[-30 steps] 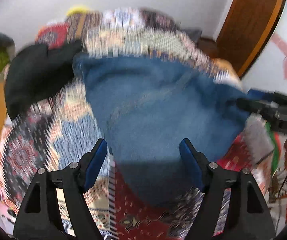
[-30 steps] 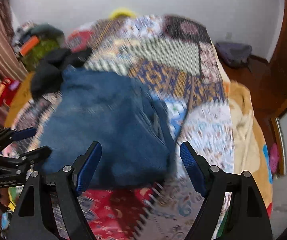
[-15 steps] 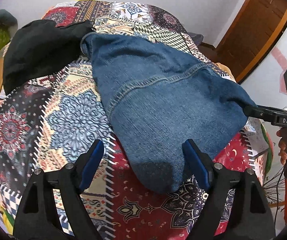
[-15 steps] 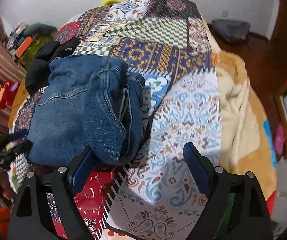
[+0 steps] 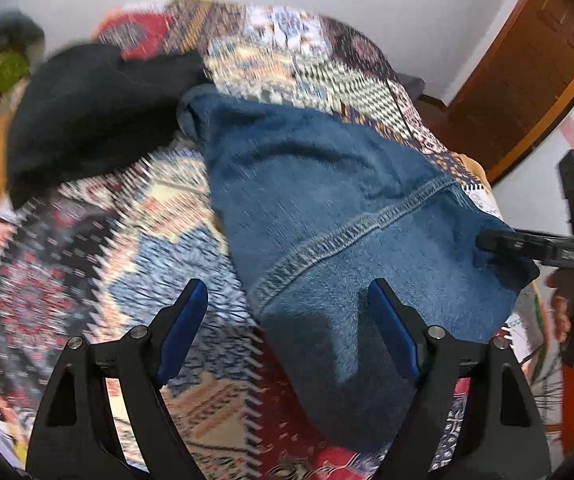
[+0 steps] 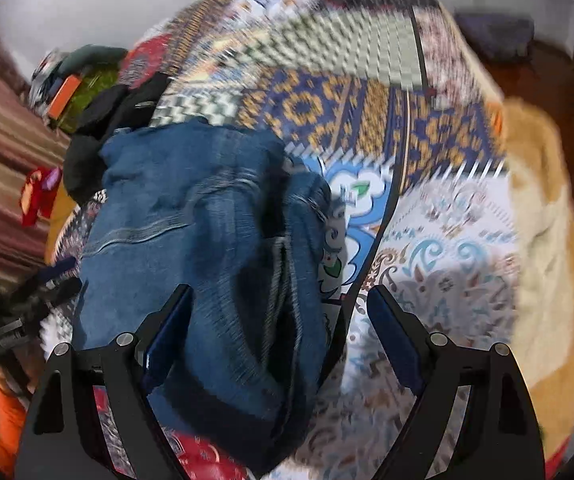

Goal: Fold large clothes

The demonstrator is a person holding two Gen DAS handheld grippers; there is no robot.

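Jeans (image 5: 327,208) lie folded in a bundle on the bed quilt (image 5: 87,260), both my left tool (image 5: 287,320) and right tool (image 6: 279,320) spread wide, empty; black garment (image 5: 87,112) beside them looks unfolded.

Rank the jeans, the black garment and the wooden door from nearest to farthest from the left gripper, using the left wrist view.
From the left gripper:
1. Jeans: between and just ahead of the fingers, toward the right.
2. Black garment: farther up the quilt, on the left.
3. Wooden door: beyond the bed, upper right.
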